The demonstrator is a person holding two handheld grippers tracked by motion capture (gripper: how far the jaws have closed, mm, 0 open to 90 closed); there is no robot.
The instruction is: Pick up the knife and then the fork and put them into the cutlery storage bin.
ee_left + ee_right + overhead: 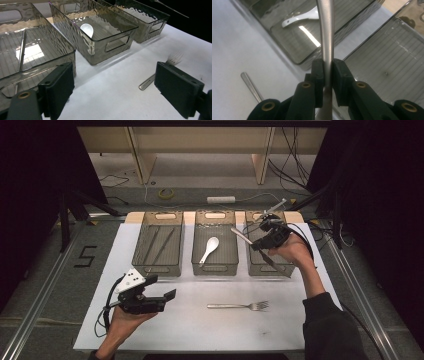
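My right gripper (266,240) hovers over the right smoky clear bin (287,269), shut on a slim metal utensil (241,235). In the right gripper view its handle (325,35) runs straight up between the pads of the right gripper (327,63). A white spoon (210,248) (87,28) (299,17) lies in the middle bin (215,271). On the white tabletop, in front of the bins, rests a metal fork (240,306) (147,83). My left gripper (162,287) (115,82) is held low at the front left, open, with nothing between its fingers.
The left bin (157,268) (37,53) holds thin sticks (161,245). The white table (200,330) ends at rails on both sides. On the floor behind lie a power strip (221,199), a roll of tape (166,193) and cables.
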